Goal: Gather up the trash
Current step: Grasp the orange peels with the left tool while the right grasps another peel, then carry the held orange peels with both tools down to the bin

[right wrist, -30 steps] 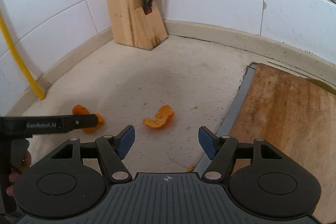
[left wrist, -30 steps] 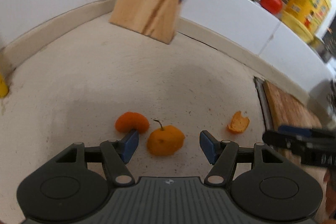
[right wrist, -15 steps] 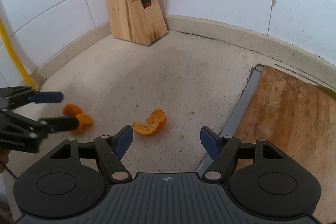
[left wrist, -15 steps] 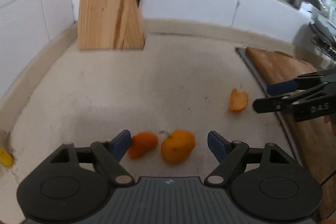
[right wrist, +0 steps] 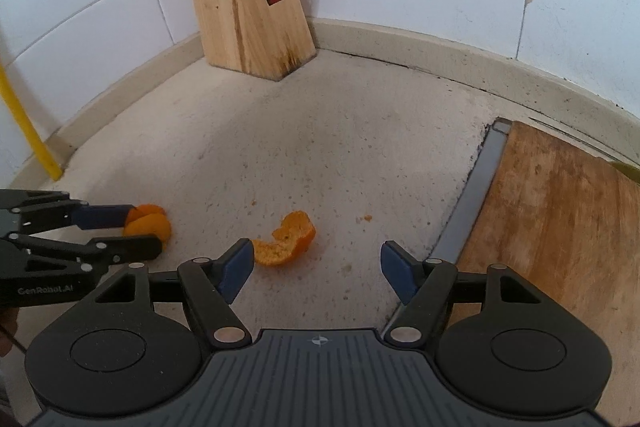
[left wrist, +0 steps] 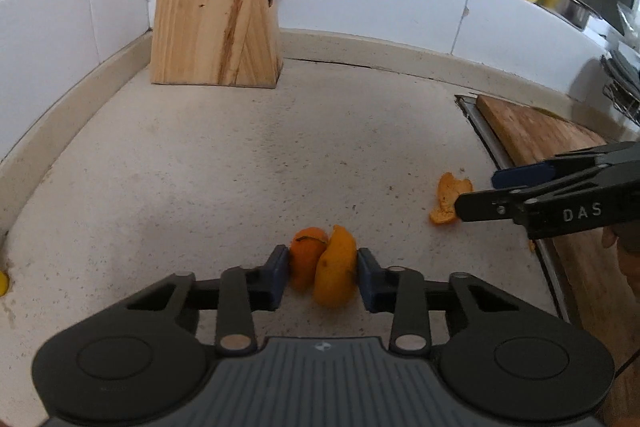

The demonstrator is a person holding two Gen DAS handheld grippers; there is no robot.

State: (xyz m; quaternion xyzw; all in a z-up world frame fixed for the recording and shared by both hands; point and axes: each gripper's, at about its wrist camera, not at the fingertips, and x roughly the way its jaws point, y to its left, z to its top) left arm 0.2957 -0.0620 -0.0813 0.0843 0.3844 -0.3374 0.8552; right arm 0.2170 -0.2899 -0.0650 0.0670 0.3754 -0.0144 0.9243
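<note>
The left tool (left wrist: 323,269) was closing, its blue pads pressed against two orange peel pieces (left wrist: 324,267) lying side by side on the speckled desk (left wrist: 280,155). The right tool (right wrist: 316,265) stood with its jaws wide apart and empty, low over the desk, a third curled peel (right wrist: 286,239) just ahead of its left pad. A wooden knife block (right wrist: 248,3) stood in the corner, a cutting board (right wrist: 560,211) to the right.

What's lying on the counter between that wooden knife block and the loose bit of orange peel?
Nothing but bare speckled countertop and a few crumbs between the knife block and the orange peel, clearest in the right wrist view.
</note>
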